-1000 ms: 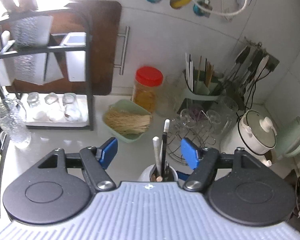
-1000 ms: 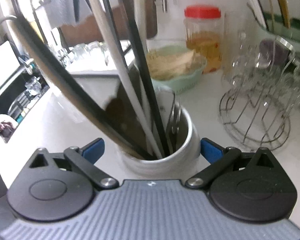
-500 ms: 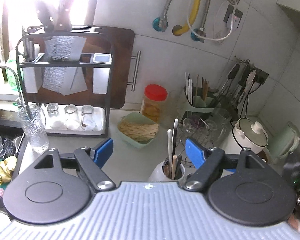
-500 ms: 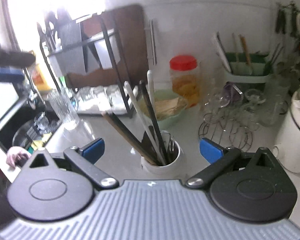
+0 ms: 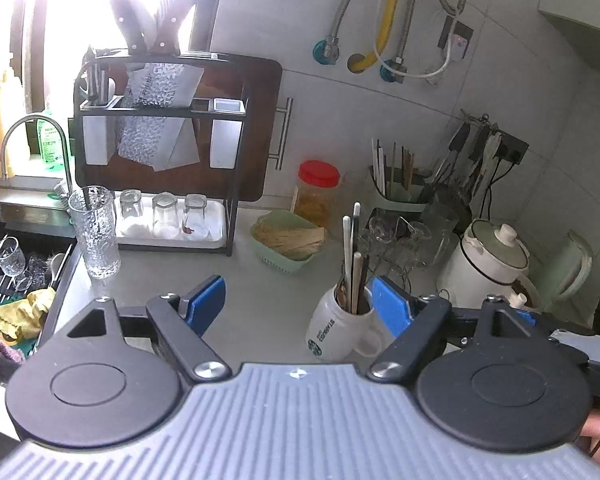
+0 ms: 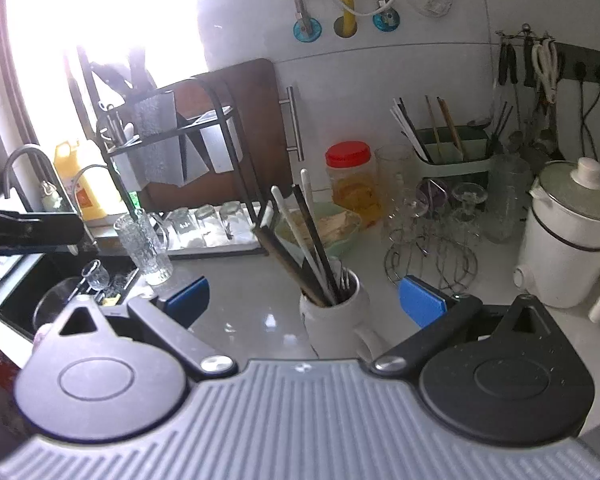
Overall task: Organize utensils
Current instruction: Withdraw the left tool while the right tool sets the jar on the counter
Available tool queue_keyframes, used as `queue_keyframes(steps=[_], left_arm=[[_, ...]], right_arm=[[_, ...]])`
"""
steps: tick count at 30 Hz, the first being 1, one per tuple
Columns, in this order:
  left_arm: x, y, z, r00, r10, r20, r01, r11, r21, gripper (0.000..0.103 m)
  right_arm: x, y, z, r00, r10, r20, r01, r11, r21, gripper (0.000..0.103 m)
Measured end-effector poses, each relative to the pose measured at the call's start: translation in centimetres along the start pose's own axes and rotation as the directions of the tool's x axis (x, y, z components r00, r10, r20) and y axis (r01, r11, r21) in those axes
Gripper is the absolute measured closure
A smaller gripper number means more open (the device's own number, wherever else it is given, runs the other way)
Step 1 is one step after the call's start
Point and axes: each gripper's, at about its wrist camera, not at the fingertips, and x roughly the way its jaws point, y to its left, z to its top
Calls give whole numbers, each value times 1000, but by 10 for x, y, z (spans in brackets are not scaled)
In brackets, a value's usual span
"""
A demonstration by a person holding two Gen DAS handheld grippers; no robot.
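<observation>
The white mug [image 5: 340, 330] packed with upright utensils [image 5: 354, 264] stands on the counter [image 5: 256, 304], near the green basket [image 5: 288, 240] and glass rack [image 6: 432, 256]; the left gripper [image 5: 298, 306] has just widened, empty; the right gripper [image 6: 304, 300] gapes wide, gripping nothing

both fisheye cameras sat just behind their own open blue-padded jaws and looked slanting down across the pale kitchen counter [image 5: 260, 312] toward the tiled far wall. the left wrist view stood back, with the white ceramic mug of long utensils [image 5: 336, 332] near its right pad. the right wrist view looked from further right, the same mug [image 6: 336, 320] centred and near. both shared the black wire knife rack [image 5: 156, 152] [image 6: 180, 148], red-lidded jar [image 5: 318, 192] [image 6: 350, 184] and white lidded pot [image 5: 488, 264] [image 6: 568, 240].
</observation>
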Motion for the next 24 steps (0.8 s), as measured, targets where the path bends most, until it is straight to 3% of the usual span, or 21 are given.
queue_keyframes(steps=[11, 15, 24], left_arm=[[-28, -12, -48, 1000, 4, -24, -3, 999, 42, 19], [-34, -14, -63, 999, 21, -34, -19, 998, 58, 19], [-41, -12, -79, 999, 24, -49, -22, 999, 49, 19]], right_arm=[[-51, 8, -32, 1000, -20, 14, 20, 1000, 4, 0], [-61, 8, -40, 1000, 5, 13, -5, 999, 35, 0], [-73, 11, -47, 1000, -21, 15, 21, 1000, 9, 0]])
